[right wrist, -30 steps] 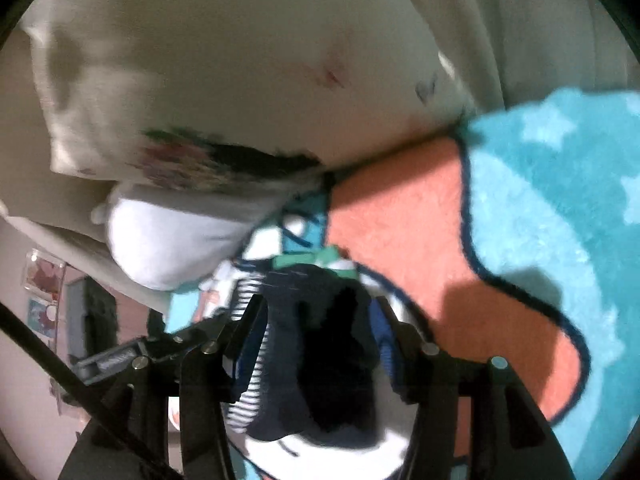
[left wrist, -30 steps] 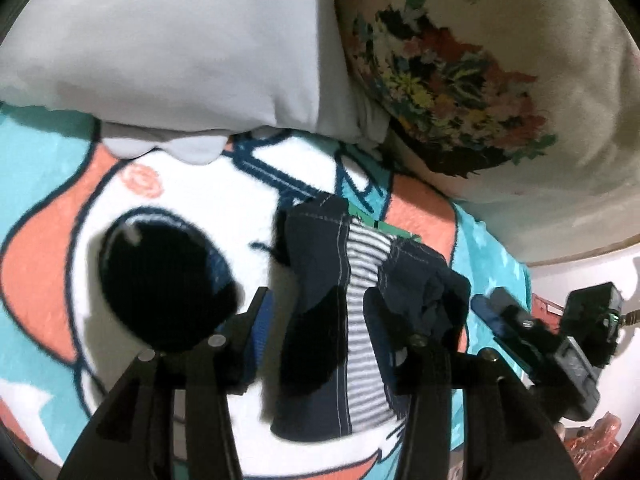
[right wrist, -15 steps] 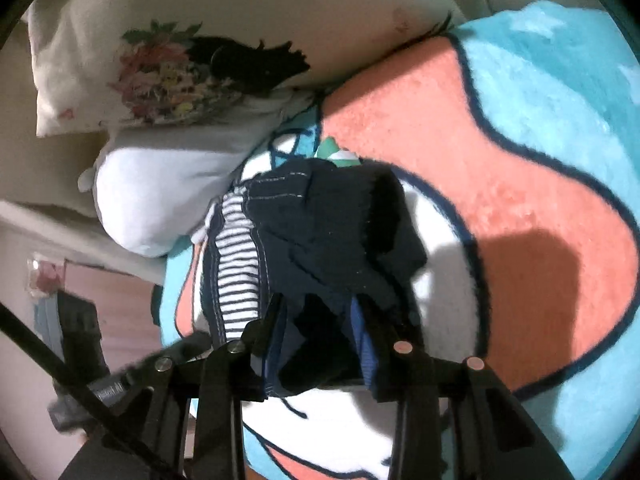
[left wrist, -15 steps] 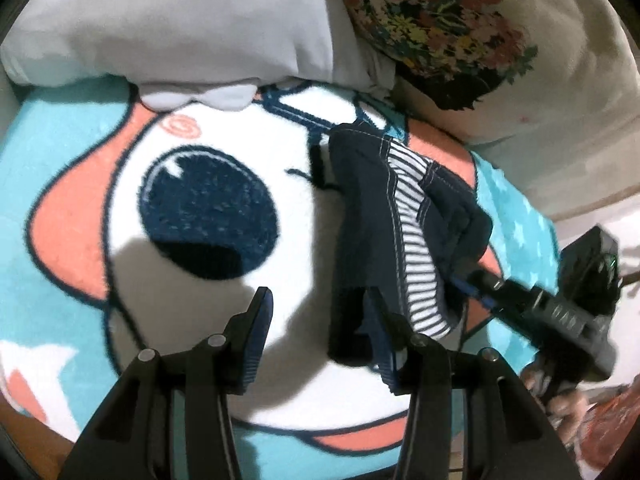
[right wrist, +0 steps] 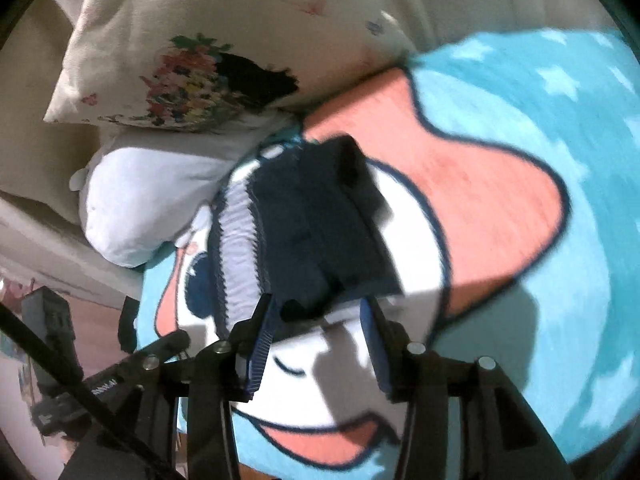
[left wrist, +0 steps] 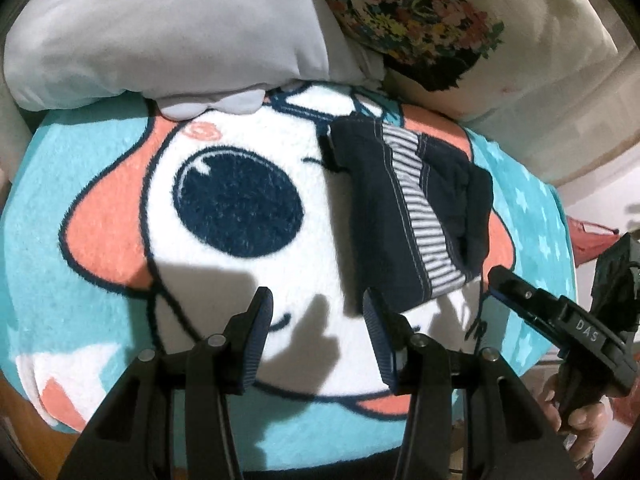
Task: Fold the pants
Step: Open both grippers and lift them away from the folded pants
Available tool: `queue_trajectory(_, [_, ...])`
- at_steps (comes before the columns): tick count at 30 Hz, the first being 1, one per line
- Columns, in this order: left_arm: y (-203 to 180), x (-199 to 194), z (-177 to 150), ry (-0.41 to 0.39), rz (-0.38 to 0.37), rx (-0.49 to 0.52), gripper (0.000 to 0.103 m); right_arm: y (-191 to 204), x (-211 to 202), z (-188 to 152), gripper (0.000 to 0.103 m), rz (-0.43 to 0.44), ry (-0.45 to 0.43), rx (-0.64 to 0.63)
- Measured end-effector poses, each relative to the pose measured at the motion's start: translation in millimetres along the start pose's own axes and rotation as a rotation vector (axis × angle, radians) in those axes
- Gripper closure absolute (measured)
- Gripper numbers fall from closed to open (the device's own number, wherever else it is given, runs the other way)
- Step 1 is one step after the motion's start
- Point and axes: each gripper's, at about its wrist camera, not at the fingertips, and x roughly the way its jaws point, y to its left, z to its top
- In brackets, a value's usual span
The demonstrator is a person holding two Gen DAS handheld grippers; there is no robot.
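The navy pants (left wrist: 404, 216) with a grey striped side band lie folded into a small bundle on a cartoon-print blanket (left wrist: 120, 184). My left gripper (left wrist: 318, 312) is open and empty, just short of the bundle's near edge. My right gripper (right wrist: 318, 316) is open and empty, its fingertips at the bundle's (right wrist: 316, 236) near edge; whether they touch the cloth is not clear. The right gripper also shows at the right of the left wrist view (left wrist: 496, 276).
A white pillow (left wrist: 168, 28) and a cream floral pillow (left wrist: 440, 20) lie at the far edge of the blanket. The blanket's near edge (left wrist: 320, 440) drops off below the grippers. The person's hand (left wrist: 580, 424) holds the right gripper at lower right.
Both grippers have let go of the pants and pulled back toward me. The folded bundle stays where it lay on the blanket.
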Motion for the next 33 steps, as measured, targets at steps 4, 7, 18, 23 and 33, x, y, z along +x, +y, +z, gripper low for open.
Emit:
queue_trajectory(4, [0,-3,-9,0.010,0.007,0.043,0.057,-13,-3,-20,0.054,-0.022,-0.001,0.064])
queue_trajectory(7, [1,-5,-16,0.019,0.008,0.063,0.056,-13,-4,-32,0.051,-0.044,0.000,0.080])
queue_trajectory(18, [18,-16,-33,0.008,-0.005,0.050,0.054,4,2,-52,0.050,-0.080,0.018,0.062])
queue_trajectory(23, [24,-15,-36,0.015,-0.006,0.020,0.054,5,1,-50,0.050,-0.072,0.010,0.069])
queue_trajectory(33, [11,-4,-29,0.022,0.025,-0.003,0.053,-12,8,-9,0.050,-0.067,-0.007,0.059])
